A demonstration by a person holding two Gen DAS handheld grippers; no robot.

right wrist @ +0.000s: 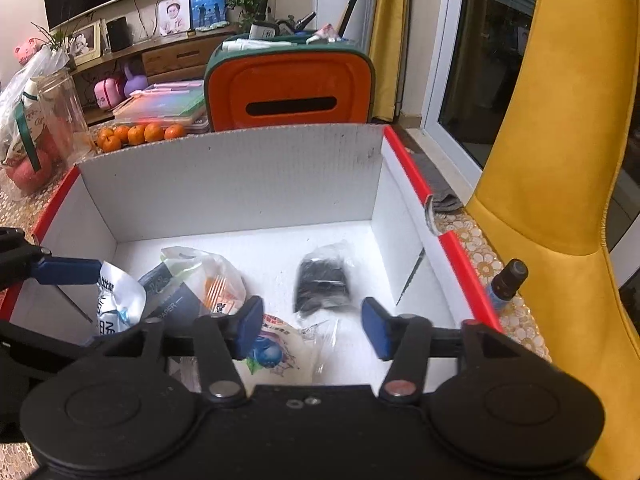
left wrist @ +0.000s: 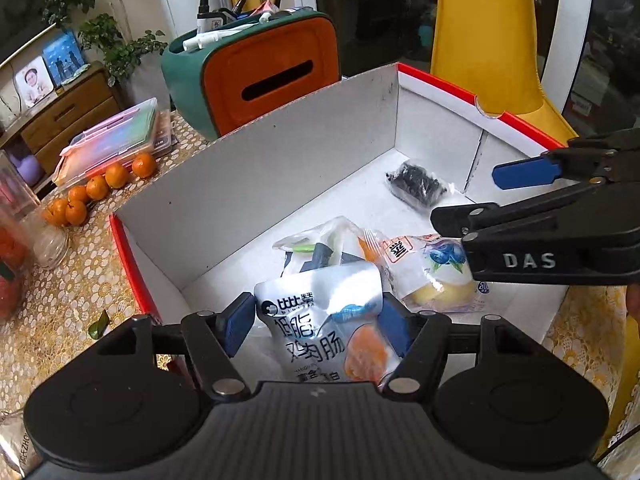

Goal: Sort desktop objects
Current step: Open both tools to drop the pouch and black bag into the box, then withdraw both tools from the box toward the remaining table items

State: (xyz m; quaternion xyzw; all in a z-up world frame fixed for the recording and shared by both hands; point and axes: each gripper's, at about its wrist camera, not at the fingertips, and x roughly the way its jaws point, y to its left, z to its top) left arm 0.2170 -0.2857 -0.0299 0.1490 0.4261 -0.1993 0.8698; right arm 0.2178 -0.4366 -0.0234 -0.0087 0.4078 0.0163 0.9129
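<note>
1. Caught mid-sort: left gripper (left wrist: 316, 330) hanging over the near left part of a red-rimmed cardboard box (left wrist: 256, 168), blue pads (left wrist: 236, 326) pressed against both sides of a silver snack pouch (left wrist: 320, 320).

2. Pouch held upright over the box floor, lower end out of sight behind the gripper body; whether touching the floor, impossible to tell.

3. Right gripper (right wrist: 312, 330) poised over the near middle of the same box, jaws spread wide and holding nothing, a blueberry-print packet (right wrist: 276, 356) lying just below.

4. Already inside the box: a clear bag of mixed items (right wrist: 204, 276) beside the pouch, and a small bag of dark pieces (right wrist: 322, 284) lying apart toward the far right.

5. Beyond the far wall of the box: an orange-and-green organizer (left wrist: 260, 76) holding pens and tubes, a row of tangerines (left wrist: 100, 190) on the left, a small dark bottle (right wrist: 506, 280) standing on the table outside the right rim.

6. Step in hand, by appearances: placing the pouch into the box with the other snacks.

7. Next move likely calling for a short lowering and a spreading of the left pads, releasing the pouch without dragging the neighbouring bags along.

8. Afterwards, probably a reach with the empty right gripper for another loose item, perhaps the bottle outside the rim.
</note>
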